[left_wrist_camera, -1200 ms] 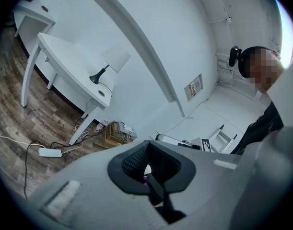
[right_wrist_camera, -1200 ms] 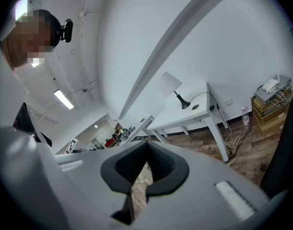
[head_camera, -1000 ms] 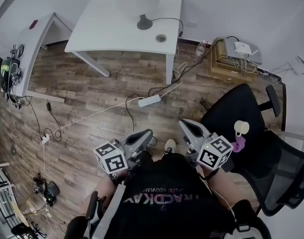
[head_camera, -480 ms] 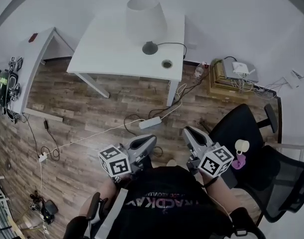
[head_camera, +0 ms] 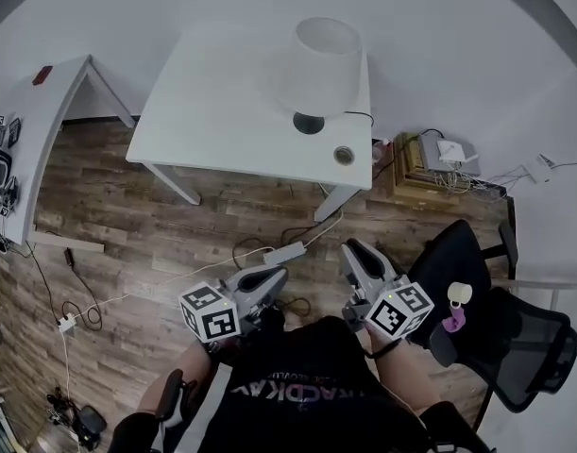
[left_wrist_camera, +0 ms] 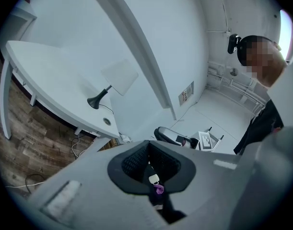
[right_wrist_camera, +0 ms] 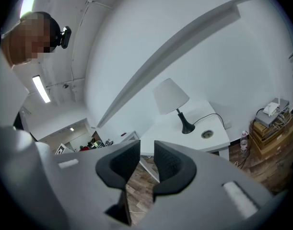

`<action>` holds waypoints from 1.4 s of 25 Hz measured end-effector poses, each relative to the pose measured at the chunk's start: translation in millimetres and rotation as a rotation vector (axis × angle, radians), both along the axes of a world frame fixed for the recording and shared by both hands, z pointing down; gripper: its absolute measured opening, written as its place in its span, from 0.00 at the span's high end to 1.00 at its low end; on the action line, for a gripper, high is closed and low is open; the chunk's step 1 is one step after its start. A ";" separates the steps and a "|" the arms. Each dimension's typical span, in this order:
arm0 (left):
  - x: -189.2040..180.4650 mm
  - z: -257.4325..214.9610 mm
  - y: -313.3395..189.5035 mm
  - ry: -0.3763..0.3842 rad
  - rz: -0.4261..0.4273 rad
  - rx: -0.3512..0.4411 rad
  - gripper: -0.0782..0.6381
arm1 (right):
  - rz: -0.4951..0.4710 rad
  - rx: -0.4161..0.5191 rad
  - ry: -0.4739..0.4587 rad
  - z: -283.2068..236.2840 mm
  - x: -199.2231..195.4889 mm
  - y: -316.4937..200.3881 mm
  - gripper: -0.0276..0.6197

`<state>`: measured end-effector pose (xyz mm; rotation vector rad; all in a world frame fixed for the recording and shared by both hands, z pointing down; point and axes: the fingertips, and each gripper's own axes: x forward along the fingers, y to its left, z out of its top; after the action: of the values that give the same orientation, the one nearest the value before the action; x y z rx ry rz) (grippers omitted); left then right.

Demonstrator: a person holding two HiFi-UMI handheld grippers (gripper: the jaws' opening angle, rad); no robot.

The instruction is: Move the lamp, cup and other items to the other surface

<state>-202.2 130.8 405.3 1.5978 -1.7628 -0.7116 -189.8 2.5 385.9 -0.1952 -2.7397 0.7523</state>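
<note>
The lamp, with a white shade (head_camera: 326, 59) and a dark base (head_camera: 309, 123), stands on the white table (head_camera: 222, 102) ahead of me. It also shows in the left gripper view as the lamp (left_wrist_camera: 118, 78) and in the right gripper view as the lamp (right_wrist_camera: 170, 95). A white cup (head_camera: 459, 293) and a purple item (head_camera: 452, 322) sit on the black office chair (head_camera: 477, 281) to my right. My left gripper (head_camera: 274, 274) is shut and empty, its pads meeting at the tips (left_wrist_camera: 147, 145). My right gripper (head_camera: 352, 249) points at the table; its jaws have just been opening and nothing is between them (right_wrist_camera: 147, 150).
A power strip (head_camera: 284, 252) and cables lie on the wood floor between me and the table. A cardboard box with a router (head_camera: 439, 163) and a bottle (right_wrist_camera: 244, 141) stand right of the table. A second desk (head_camera: 42, 111) runs along the left.
The table and lamp have come nearer in the head view as I moved toward them with both grippers. The chair with the cup has dropped back to my right.
</note>
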 end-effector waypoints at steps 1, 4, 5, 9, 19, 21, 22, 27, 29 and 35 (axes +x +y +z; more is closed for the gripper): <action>-5.7 0.6 6.6 0.004 -0.001 0.006 0.89 | 0.003 0.008 0.005 -0.5 -6.8 5.8 0.81; -21.2 -0.8 23.8 0.003 -0.017 0.026 0.89 | -0.004 0.042 0.027 1.9 -22.3 18.3 0.80; -25.9 -1.4 28.9 0.000 -0.025 0.030 0.89 | -0.005 0.053 0.034 2.5 -27.1 20.5 0.79; -42.1 3.4 48.0 0.015 -0.069 0.049 0.89 | 0.019 0.108 0.047 1.7 -47.9 21.9 0.78; -72.6 0.2 102.4 0.020 -0.256 0.080 0.89 | 0.031 0.231 0.099 9.5 -92.6 5.6 0.75; -80.2 -0.6 117.3 0.020 -0.314 0.080 0.89 | 0.040 0.262 0.117 17.2 -103.7 -4.6 0.75; -84.0 -1.4 124.1 0.020 -0.340 0.076 0.89 | 0.042 0.276 0.125 21.6 -110.2 -9.7 0.75; -93.4 -0.3 147.1 0.017 -0.444 0.053 0.89 | 0.031 0.322 0.161 48.3 -143.4 -31.4 0.74; -95.9 0.1 150.2 0.015 -0.477 0.040 0.89 | 0.019 0.339 0.170 59.5 -159.3 -40.8 0.74; -104.5 -2.1 134.2 0.015 -0.530 -0.011 0.89 | -0.010 0.364 0.192 88.4 -208.0 -77.4 0.71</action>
<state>-306.6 265.0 403.2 1.1115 -2.1975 -0.9461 -397.8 -74.8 474.3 -0.0536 -2.6297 0.2435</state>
